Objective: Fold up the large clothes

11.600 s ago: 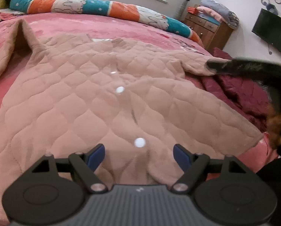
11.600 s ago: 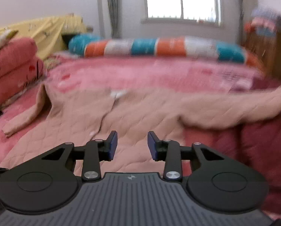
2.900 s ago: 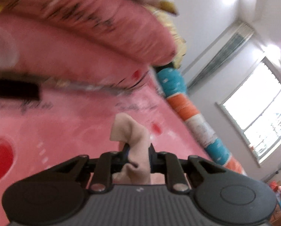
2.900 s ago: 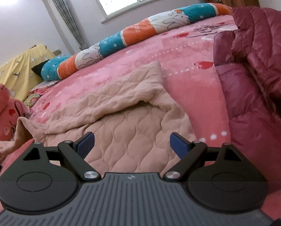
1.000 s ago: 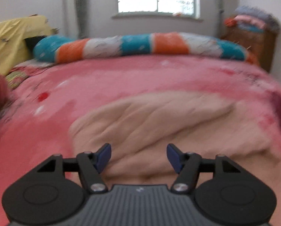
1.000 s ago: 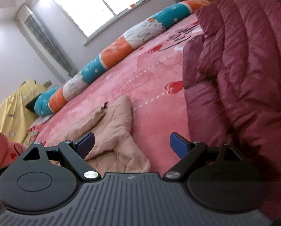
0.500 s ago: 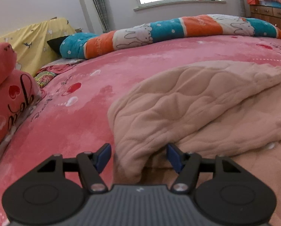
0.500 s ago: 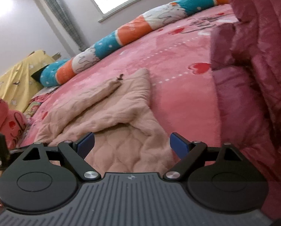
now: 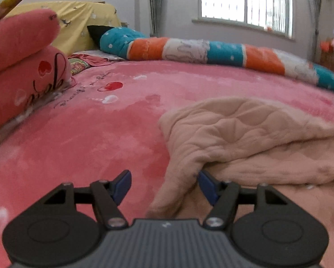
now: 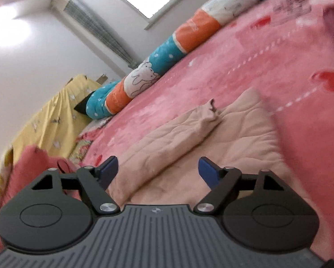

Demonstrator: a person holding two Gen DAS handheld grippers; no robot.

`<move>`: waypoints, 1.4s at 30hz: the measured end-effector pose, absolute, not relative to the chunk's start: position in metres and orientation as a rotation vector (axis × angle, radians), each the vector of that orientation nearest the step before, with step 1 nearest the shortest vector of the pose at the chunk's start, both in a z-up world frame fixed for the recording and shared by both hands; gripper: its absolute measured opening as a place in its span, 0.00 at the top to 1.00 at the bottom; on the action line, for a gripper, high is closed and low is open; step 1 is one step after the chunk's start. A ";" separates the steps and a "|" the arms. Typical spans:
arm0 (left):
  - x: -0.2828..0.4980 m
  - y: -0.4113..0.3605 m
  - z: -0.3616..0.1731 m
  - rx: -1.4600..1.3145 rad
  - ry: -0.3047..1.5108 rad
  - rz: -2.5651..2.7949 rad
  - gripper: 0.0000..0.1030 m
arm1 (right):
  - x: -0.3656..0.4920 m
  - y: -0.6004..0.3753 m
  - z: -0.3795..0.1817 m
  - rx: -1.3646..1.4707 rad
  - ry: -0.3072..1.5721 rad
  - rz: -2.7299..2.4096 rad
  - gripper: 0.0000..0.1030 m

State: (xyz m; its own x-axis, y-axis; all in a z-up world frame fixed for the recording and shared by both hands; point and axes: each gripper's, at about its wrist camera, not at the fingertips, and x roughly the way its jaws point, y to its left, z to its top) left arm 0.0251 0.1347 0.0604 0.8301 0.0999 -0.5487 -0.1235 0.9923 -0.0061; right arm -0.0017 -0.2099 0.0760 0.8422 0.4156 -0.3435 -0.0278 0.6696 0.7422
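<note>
A beige quilted garment lies partly folded on the pink bed, with a sleeve laid across its body. My left gripper is open and low at the garment's near left edge, and a fold of the cloth lies between its fingers. In the right wrist view the garment lies ahead with the folded sleeve on top. My right gripper is open and empty just above the garment's near part.
A long teal, orange and white bolster lies along the far side of the bed. Stacked pink pillows sit at the left, with a yellow cover behind them. The window is in the far wall.
The left gripper has shifted left, so the garment's edge now lies toward its right finger. The right wrist view has tilted and moved closer over the garment. Both grippers stay open.
</note>
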 end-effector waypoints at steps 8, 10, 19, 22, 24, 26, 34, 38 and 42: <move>0.043 0.148 0.040 -0.148 0.625 0.055 0.35 | 0.046 -0.205 0.050 0.950 0.558 0.180 0.23; 0.050 0.148 0.037 -0.164 0.635 0.047 0.35 | 0.053 -0.203 0.045 0.966 0.561 0.149 0.26; 0.063 0.168 0.026 -0.293 0.665 0.089 0.27 | 0.068 -0.180 0.034 0.956 0.498 0.061 0.33; 0.062 0.171 0.024 -0.318 0.665 0.092 0.26 | 0.076 -0.179 0.032 0.941 0.495 0.033 0.60; 0.062 0.172 0.023 -0.331 0.667 0.095 0.25 | 0.076 -0.182 0.030 0.959 0.487 0.007 0.73; 0.062 0.175 0.022 -0.344 0.669 0.096 0.25 | 0.076 -0.179 0.034 0.950 0.480 -0.008 0.76; 0.058 0.189 0.021 -0.428 0.653 0.129 0.25 | 0.029 -0.150 0.107 0.702 0.301 0.024 0.79; 0.054 0.192 0.021 -0.448 0.639 0.137 0.25 | -0.015 -0.142 0.112 0.610 0.299 -0.028 0.80; 0.054 0.191 0.020 -0.441 0.644 0.129 0.22 | -0.033 -0.148 0.085 0.543 0.396 -0.114 0.80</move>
State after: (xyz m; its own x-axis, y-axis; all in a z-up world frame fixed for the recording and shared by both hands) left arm 0.0539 0.1905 0.0198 0.7952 -0.0192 -0.6061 -0.2503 0.9000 -0.3568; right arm -0.0329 -0.1476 0.0854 0.9184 -0.0023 -0.3957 0.2090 0.8519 0.4802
